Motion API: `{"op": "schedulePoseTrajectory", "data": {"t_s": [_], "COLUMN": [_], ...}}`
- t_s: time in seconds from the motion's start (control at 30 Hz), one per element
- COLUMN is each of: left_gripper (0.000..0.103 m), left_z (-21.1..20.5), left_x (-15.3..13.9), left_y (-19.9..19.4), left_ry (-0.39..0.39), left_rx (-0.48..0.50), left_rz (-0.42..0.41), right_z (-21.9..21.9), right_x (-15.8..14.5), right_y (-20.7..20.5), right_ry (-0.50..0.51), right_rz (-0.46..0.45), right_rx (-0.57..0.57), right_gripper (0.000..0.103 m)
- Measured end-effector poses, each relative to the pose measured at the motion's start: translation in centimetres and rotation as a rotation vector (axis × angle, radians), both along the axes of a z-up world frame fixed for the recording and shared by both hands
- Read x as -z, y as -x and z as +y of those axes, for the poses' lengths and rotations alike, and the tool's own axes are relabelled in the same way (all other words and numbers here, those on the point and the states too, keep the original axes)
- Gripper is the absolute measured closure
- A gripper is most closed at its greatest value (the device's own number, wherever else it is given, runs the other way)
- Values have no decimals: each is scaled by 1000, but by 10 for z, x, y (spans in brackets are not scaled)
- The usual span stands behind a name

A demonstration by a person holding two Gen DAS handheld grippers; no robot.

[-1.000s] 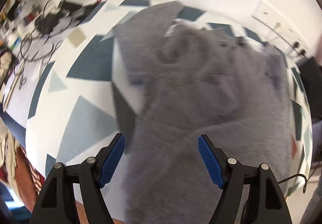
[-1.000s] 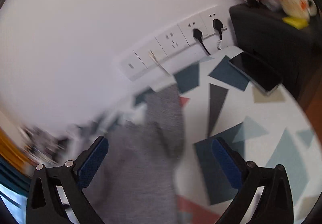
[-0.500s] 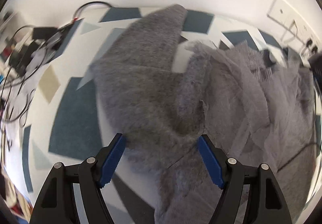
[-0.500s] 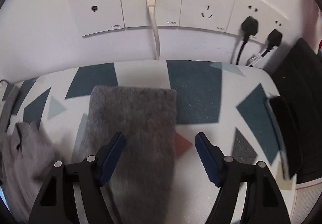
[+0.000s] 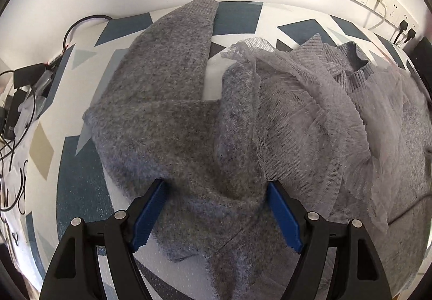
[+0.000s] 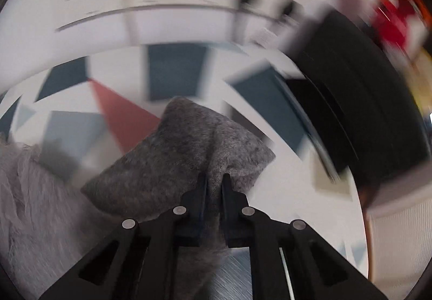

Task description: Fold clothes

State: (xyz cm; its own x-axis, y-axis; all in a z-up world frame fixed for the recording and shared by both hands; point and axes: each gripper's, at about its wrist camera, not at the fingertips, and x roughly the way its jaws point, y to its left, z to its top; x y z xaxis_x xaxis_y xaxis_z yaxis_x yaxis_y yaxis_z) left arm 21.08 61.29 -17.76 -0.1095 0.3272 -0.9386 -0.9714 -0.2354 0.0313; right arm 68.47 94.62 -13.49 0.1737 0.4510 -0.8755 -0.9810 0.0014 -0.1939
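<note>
A fuzzy grey sweater [image 5: 167, 100] lies crumpled on the patterned table [image 5: 81, 165], with grey mesh fabric [image 5: 305, 122] bunched over its right side. My left gripper [image 5: 216, 182] hangs low over the sweater's body. Its blue pads [image 5: 147, 215] stand wide and are opening slightly, with a ridge of knit between them. In the blurred right wrist view, my right gripper [image 6: 214, 177] is closing on the end of a sleeve [image 6: 189, 143]. Its fingers pinch a fold of the knit there.
Wall sockets with plugs [image 5: 378, 0] line the wall behind the table. Cables and small black devices [image 5: 27, 76] crowd the left edge. A black box [image 6: 351, 100] stands at the table's right end, close to the sleeve.
My right gripper dropped onto the sleeve end and went from wide open to pinching it. The left gripper slid over the sweater and came lower, still open.
</note>
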Motion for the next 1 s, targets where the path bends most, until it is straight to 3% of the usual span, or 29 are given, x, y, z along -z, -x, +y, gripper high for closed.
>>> {"op": "schedulePoseTrajectory", "data": {"t_s": [0.07, 0.17, 0.23, 0.33, 0.47, 0.57, 0.63, 0.73, 1.0], "left_gripper": [25, 25, 25, 25, 25, 25, 25, 25, 13], "left_z": [0, -1, -2, -4, -10, -7, -5, 3, 35], "left_x": [0, 0, 0, -3, -17, -20, -12, 2, 7], "left_y": [1, 1, 1, 3, 2, -4, -10, -12, 2], "left_ry": [-5, -13, -13, -8, -49, -66, -45, -40, -64], "left_rx": [-5, -10, -12, -18, -24, 3, 8, 9, -11], "left_rz": [-2, 0, -3, -7, -3, -7, -13, 22, 0], "right_z": [-11, -34, -45, -56, -66, -66, -64, -62, -28], "right_x": [-4, -21, -38, -66, -87, -74, -51, -14, -13], "right_y": [-33, -62, -56, -19, 43, 95, 128, 154, 169], "right_ry": [32, 25, -9, -90, -132, -44, 44, 126, 42], "right_rz": [18, 15, 51, 38, 68, 178, 191, 154, 172], "right_rx": [116, 256, 249, 143, -25, -203, -297, -333, -297], "right_gripper": [91, 79, 59, 38, 36, 35, 35, 32, 22]}}
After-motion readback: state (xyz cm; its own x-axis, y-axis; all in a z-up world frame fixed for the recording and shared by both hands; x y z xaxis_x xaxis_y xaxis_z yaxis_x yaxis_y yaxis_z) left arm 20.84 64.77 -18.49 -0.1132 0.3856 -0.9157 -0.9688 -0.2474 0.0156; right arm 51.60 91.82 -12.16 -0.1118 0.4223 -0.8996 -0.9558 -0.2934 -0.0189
